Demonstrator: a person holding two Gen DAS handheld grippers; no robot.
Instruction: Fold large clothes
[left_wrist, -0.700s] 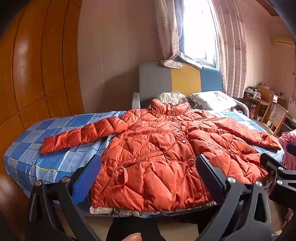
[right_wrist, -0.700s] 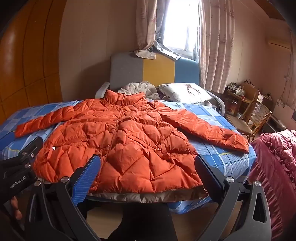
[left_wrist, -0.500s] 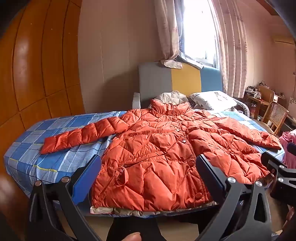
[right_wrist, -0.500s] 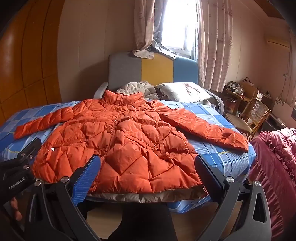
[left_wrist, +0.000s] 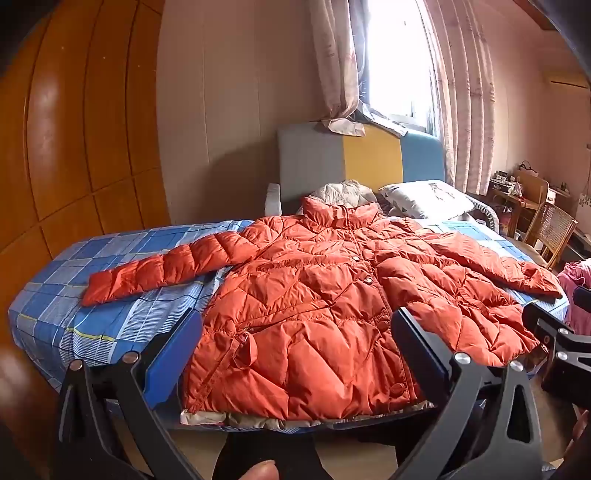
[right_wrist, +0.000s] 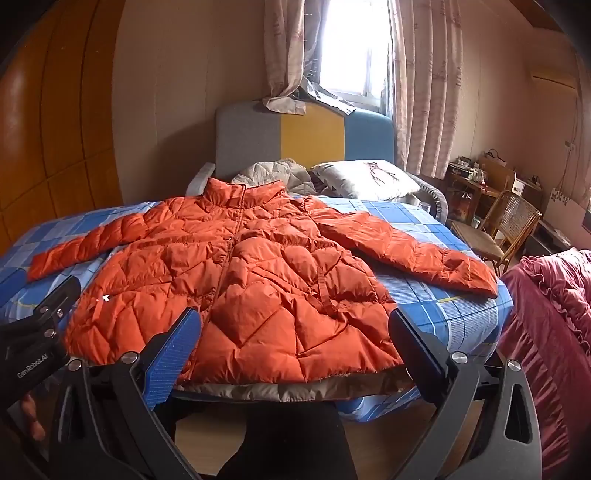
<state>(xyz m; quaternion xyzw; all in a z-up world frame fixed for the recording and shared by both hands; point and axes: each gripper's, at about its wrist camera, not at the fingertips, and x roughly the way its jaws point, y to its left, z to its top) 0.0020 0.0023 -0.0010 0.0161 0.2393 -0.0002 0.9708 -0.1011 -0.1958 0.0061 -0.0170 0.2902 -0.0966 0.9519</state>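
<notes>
Risks first. The jacket (left_wrist: 317, 306) is puffy, slick-looking quilted fabric; a shallow pinch on one layer could slide off, or lift only the top shell and leave the lining behind. The pale lining (left_wrist: 236, 419) peeks out under the hem, right at the near edge of the bed (left_wrist: 74, 325), and part of the hem seems to overhang. A tug toward the person could drag the whole jacket off the edge. Both sleeves lie spread far out to the sides. The left sleeve (left_wrist: 162, 267) and the right sleeve (right_wrist: 410, 251) each reach close to a bed edge, so a careless sweep could push a cuff over. Folded down padding likely springs back open unless pressed.

Position. The jacket lies front up, buttoned, collar toward the headboard (right_wrist: 303, 140), hem toward the person, filling most of the blue checked bed.

Left tool (left_wrist: 295, 354): fingers spread wide, nothing between them, hovering short of the hem over its left half, not touching. Right tool (right_wrist: 291, 354): likewise spread wide and empty, above the right half of the hem, apart from the cloth. Each tool shows at the edge of the other's view, side by side. No fold is started; the sleeves look like the first job.
</notes>
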